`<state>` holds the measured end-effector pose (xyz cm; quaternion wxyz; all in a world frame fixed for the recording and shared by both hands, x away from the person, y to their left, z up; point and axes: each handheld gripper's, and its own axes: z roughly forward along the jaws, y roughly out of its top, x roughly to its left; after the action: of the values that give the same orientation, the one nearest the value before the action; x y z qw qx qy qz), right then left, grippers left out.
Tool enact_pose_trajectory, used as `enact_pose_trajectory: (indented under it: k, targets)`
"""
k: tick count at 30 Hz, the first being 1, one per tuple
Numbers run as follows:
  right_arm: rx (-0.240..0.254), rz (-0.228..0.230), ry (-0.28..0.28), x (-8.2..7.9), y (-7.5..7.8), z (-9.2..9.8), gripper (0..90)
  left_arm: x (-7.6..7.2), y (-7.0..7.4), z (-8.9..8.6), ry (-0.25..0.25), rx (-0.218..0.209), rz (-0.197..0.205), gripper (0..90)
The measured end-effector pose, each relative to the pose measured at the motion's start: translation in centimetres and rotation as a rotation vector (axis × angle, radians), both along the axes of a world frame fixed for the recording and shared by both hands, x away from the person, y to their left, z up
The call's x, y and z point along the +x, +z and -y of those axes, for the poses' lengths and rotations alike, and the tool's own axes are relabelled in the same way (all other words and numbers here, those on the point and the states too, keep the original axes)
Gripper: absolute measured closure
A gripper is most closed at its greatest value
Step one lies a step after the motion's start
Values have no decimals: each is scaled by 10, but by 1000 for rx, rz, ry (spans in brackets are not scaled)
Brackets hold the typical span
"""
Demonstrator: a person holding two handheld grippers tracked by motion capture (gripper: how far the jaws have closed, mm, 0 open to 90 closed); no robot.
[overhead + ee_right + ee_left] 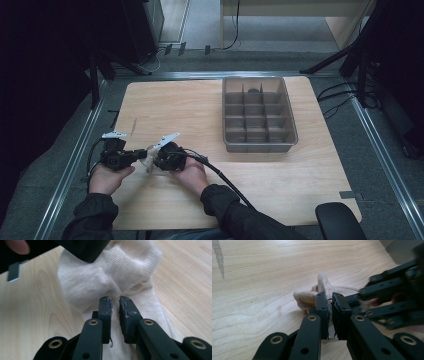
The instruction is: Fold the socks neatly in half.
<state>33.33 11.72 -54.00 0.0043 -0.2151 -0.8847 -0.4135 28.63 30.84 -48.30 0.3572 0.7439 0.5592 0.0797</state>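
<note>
**Two-gripper hold on a cream sock near the tabletop's front-left corner**

The left gripper (330,312) is clamping a fold of the cream sock (308,298), its fingers (322,307) clenched on the knit; this is anchoring one end. The right gripper (115,315) is pinching the same sock (105,277) from the opposite side, its fingers (105,312) nearly together on the fabric, probably so the two can stretch or fold it. Both are meeting low over the tabletop (200,110). Farther off, toward the back-right corner, the grey divided tray (232,142) is standing apart, likely the destination.
</note>
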Motion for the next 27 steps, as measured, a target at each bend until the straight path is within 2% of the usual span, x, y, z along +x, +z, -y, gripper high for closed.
enact_pose_trajectory:
  k: [6,12,15,21,23,27]
  targets:
    - [17,-11,2,-2,11,24,839,-1,1,0,6,2,-3,833]
    - [16,10,-10,-4,16,48,865,0,1,0,9,0,-6,832]
    - [12,5,-22,-3,17,59,865,-1,0,-1,11,4,-5,828]
    - [0,-3,-41,-4,12,74,865,-1,0,-2,15,0,-7,829]
    - [-9,-12,-40,-5,7,75,864,-1,0,-1,12,1,-6,829]
    - [-33,-4,-41,-7,-3,71,865,-1,1,1,3,-4,-6,829]
